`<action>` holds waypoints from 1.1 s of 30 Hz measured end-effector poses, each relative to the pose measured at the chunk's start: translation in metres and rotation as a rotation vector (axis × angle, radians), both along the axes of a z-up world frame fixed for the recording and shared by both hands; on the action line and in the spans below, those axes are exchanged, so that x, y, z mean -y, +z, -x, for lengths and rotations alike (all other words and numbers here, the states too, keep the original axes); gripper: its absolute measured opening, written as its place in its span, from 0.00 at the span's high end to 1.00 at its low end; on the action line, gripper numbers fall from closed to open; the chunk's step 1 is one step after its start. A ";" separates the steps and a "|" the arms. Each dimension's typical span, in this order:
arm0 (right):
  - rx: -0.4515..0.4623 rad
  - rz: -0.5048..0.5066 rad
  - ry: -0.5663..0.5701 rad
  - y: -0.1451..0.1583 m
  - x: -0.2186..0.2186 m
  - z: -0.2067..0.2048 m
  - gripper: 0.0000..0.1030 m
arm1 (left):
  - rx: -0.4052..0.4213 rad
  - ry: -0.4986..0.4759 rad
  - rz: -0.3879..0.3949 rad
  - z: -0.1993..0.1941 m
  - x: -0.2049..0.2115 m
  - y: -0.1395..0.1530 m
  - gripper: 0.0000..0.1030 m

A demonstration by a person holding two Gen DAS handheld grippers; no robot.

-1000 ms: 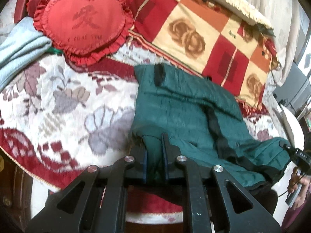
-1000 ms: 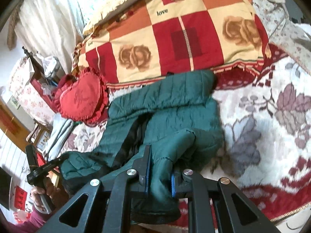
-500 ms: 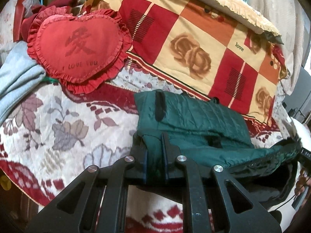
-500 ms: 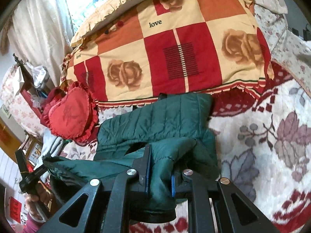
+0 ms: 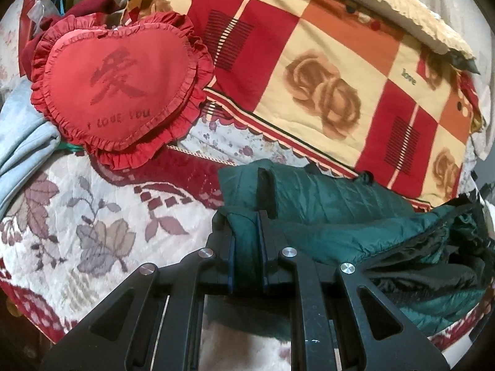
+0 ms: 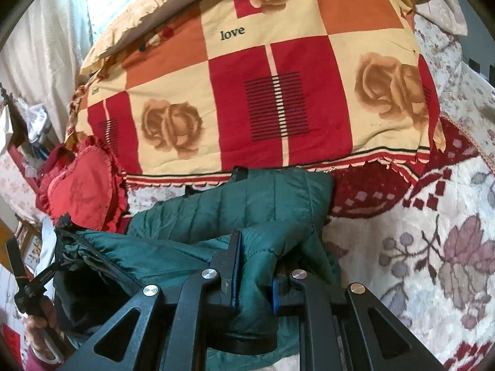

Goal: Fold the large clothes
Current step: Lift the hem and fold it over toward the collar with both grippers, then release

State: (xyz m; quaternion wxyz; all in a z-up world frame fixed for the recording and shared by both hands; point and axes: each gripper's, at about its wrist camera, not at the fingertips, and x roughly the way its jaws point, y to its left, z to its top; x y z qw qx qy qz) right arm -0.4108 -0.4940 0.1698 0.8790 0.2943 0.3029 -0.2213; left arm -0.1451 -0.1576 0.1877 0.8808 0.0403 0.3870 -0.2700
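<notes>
Dark green quilted jacket [image 5: 334, 198] lying on the floral bedspread [image 5: 77, 204] of a bed, its far edge touching the lower border of a red, orange and cream checked quilt [image 5: 309, 71] printed with roses and the word "love". Left tool [image 5: 247, 241]: fingers pressed onto a fold of the jacket's near left edge, green fabric filling the gap between them. Right tool [image 6: 253, 266]: fingers pinching a thicker bunch of the jacket's near right edge, which hangs down over the tool. Between the two grips the near hem is raised off the bedspread, showing the black lining [image 5: 433, 275] beneath. The rear half of the jacket lies flat, its right edge [image 6: 328, 191] squared off against a dark red band of the bedspread. A red heart-shaped ruffled cushion [image 5: 117, 89] sits to the jacket's left, near but apart, with bare bedspread between them; bare floral bedspread [image 6: 433, 247] also extends to the jacket's right.
</notes>
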 end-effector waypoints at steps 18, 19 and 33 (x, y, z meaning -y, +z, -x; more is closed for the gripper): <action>-0.081 -0.007 -0.054 -0.023 0.056 -0.063 0.87 | -0.010 0.066 -0.076 -0.070 0.058 -0.025 0.89; -0.085 -0.013 -0.059 -0.027 0.060 -0.066 0.87 | -0.008 0.067 -0.082 -0.073 0.062 -0.027 0.89; -0.100 -0.100 -0.134 -0.095 0.107 -0.102 0.87 | -0.010 0.118 -0.150 -0.115 0.108 -0.082 0.89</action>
